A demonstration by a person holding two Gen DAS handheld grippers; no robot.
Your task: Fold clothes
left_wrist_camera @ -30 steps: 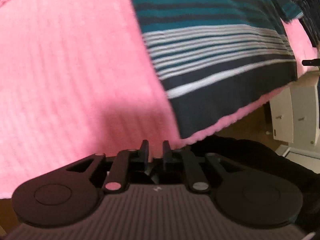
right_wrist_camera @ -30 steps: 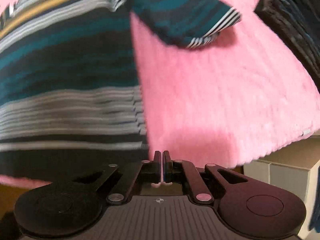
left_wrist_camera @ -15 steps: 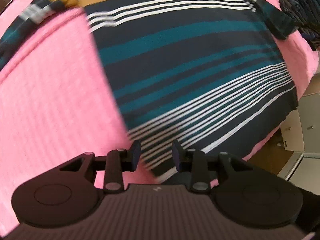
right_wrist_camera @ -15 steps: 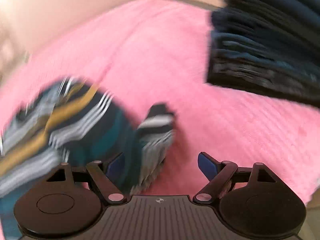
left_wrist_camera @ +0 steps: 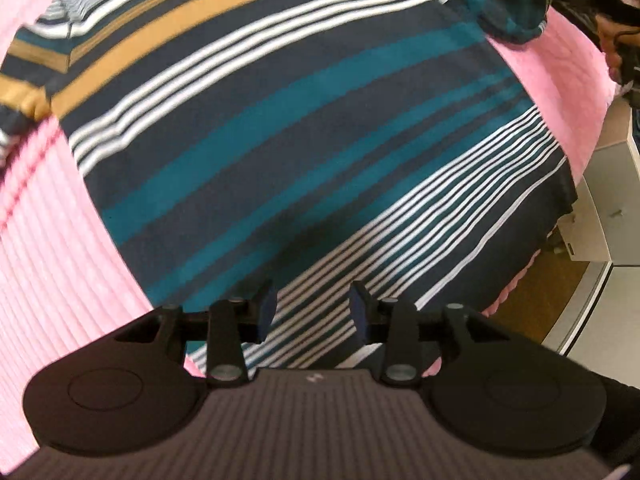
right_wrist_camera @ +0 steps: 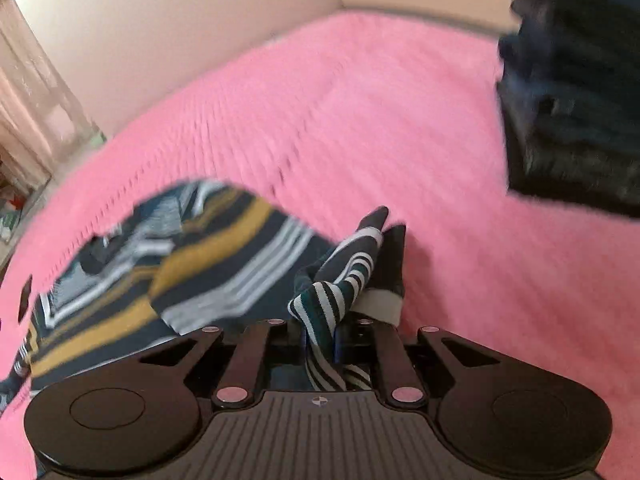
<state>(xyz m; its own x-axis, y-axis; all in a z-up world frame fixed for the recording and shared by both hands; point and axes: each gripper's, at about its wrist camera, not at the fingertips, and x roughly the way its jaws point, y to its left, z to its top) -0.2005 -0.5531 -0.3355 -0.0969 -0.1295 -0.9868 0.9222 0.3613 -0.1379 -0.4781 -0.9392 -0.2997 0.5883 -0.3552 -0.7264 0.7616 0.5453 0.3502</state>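
A striped shirt [left_wrist_camera: 304, 128], navy with teal, white and mustard bands, lies spread flat on the pink bedspread [left_wrist_camera: 60, 240]. My left gripper [left_wrist_camera: 312, 308] is open and empty, hovering over the shirt's lower hem area. In the right wrist view my right gripper [right_wrist_camera: 320, 340] is shut on the shirt's sleeve [right_wrist_camera: 340, 280], which bunches up between the fingers. The shirt's body [right_wrist_camera: 180, 280] trails to the left. The right gripper and the person's hand show at the far top right of the left wrist view [left_wrist_camera: 612, 36].
A stack of dark folded clothes [right_wrist_camera: 572, 100] sits on the bed at the right. A beige wall [right_wrist_camera: 200, 20] borders the bed's far side. White drawers [left_wrist_camera: 608, 200] and wooden floor [left_wrist_camera: 540, 300] lie beyond the bed's right edge.
My left gripper opened and moved over the shirt's hem area. My right gripper opened, moved to the sleeve, and shut on it.
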